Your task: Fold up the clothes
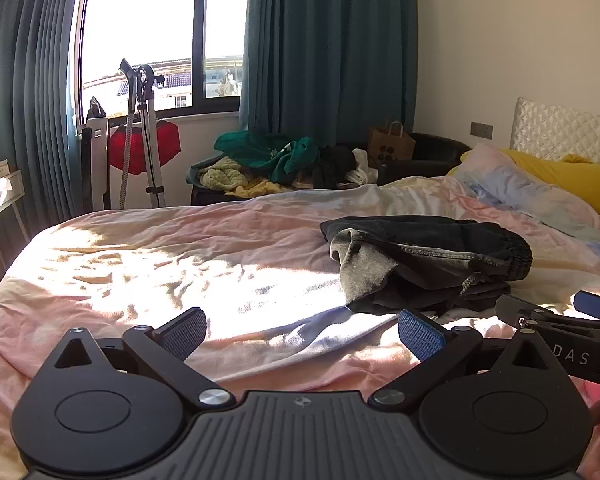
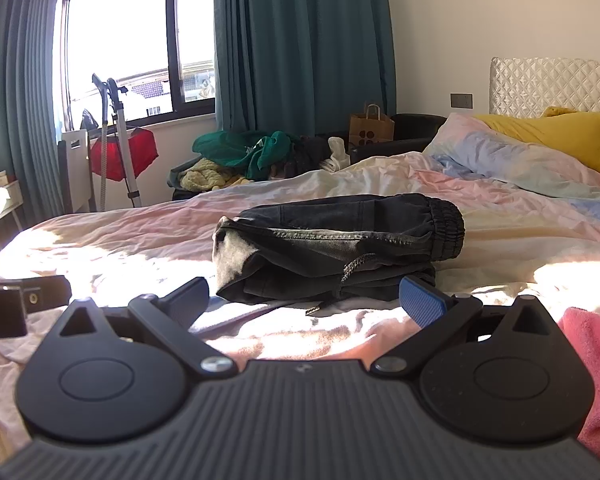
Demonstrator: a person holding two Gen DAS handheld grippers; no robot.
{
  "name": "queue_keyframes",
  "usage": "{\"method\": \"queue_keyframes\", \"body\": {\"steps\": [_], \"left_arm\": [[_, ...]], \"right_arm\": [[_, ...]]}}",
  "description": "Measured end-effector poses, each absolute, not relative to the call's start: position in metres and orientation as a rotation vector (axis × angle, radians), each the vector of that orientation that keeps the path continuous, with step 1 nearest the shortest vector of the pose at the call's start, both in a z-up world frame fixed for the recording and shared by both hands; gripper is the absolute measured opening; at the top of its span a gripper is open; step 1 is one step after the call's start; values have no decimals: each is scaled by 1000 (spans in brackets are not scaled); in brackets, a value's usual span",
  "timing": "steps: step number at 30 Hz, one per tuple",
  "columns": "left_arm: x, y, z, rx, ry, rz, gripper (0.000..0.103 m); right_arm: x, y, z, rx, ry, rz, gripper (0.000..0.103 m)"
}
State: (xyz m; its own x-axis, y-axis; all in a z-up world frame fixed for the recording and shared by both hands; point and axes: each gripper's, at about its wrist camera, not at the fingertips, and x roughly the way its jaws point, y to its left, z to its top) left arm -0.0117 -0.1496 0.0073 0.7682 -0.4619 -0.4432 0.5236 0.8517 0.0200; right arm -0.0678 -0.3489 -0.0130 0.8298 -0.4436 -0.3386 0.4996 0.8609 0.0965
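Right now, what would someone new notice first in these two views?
A folded dark denim garment sits mid-bed on the sunlit pastel duvet, with both claws, left and right, open and empty just short of it. Behind, a pile of green and yellow clothes lies under the teal curtains.

We see black denim trousers (image 2: 340,248) with a pale grey lining and a dark drawcord, lying on a bed sheet (image 1: 160,248) washed in pink, cream and pale blue. We spot a mustard-yellow pillow (image 2: 548,136) against a white quilted headboard (image 2: 552,84). Teal curtains (image 1: 324,48) frame the window. We catch a green garment (image 1: 276,154) over pale yellow cloth, something red (image 1: 144,148) by the window, a brown paper bag (image 2: 370,126), and a pink towel (image 2: 592,364). Both tongs are black with blue textured pads (image 2: 422,302).
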Motion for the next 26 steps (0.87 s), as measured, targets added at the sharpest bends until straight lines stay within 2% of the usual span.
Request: {"method": "queue_keyframes", "body": {"steps": [26], "left_arm": [[-14, -139, 8, 123, 453, -511, 103]], "right_arm": [[-69, -344, -12, 168, 305, -512, 103]]}}
